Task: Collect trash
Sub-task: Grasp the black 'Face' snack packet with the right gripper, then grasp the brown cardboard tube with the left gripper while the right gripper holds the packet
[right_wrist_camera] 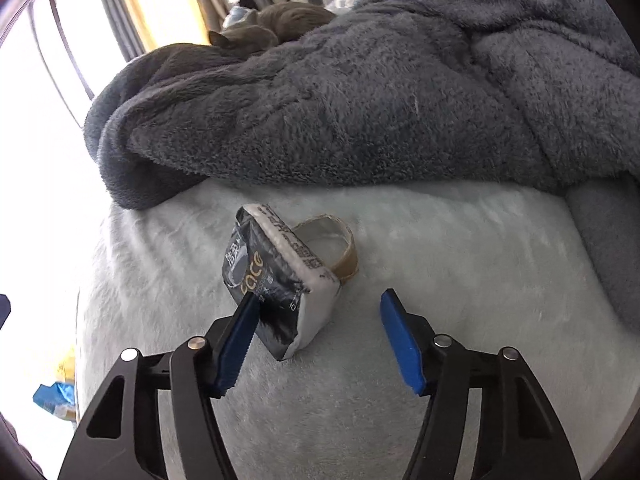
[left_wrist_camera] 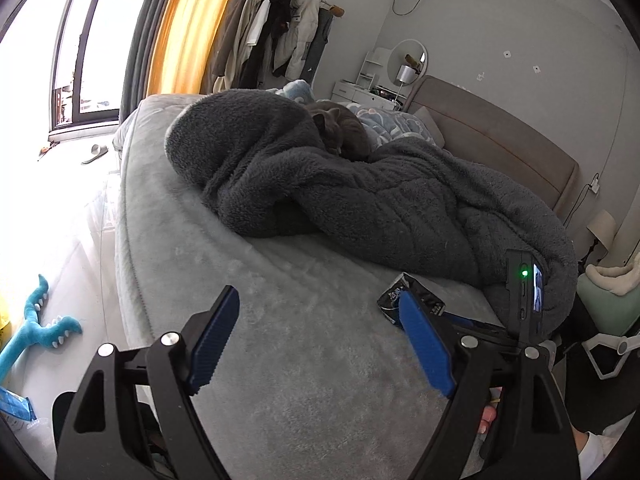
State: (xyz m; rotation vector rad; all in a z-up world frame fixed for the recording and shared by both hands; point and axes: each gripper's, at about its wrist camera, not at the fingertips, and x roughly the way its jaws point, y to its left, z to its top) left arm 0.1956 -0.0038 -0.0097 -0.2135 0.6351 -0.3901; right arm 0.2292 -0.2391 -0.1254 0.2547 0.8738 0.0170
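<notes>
The right claw (right_wrist_camera: 316, 320), jaws apart, straddles one black-and-white tissue pack (right_wrist_camera: 276, 276) on the bed (right_wrist_camera: 460, 248); its left pad touches it. One tape ring (right_wrist_camera: 340, 246) lies behind. Left claw (left_wrist_camera: 316, 328) spread, empty.

- A tissue pack (right_wrist_camera: 276, 280) lies on the bed (right_wrist_camera: 440, 248), in front of a heaped blanket (right_wrist_camera: 360, 100).
- A tape roll (right_wrist_camera: 340, 248) lies just behind the pack, touching it.
- A cat (right_wrist_camera: 264, 26) lies on the blanket's far side.
- The right gripper (right_wrist_camera: 318, 312) straddles the pack's near end, its left pad at the pack's side.
- The left gripper (left_wrist_camera: 316, 320) hangs over bare bed, left of the pack.
</notes>
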